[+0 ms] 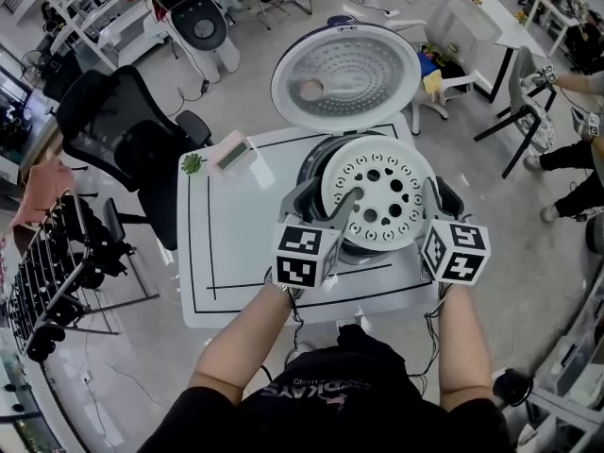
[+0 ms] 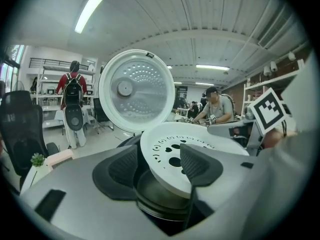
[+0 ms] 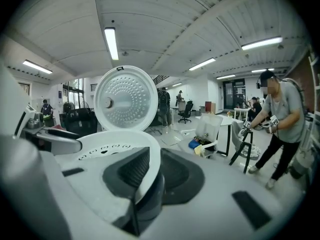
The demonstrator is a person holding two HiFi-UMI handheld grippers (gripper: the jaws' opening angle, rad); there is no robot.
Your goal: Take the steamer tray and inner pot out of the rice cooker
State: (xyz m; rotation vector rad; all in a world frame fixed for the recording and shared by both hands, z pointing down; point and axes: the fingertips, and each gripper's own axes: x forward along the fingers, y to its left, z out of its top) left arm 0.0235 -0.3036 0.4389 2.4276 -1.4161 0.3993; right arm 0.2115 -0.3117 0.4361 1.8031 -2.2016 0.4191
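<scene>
Pinching the right rim of the steamer tray (image 1: 377,192) between nearly closed jaws of the right gripper (image 3: 150,169); straddling its near left rim with the left gripper (image 2: 160,159), jaws wide, with a gap at the left pad. Holding the tray tilted just above the inner pot (image 2: 155,194), over the rice cooker (image 1: 311,163) on the white table (image 1: 226,243), with the lid (image 1: 344,74) open at the far side.
</scene>
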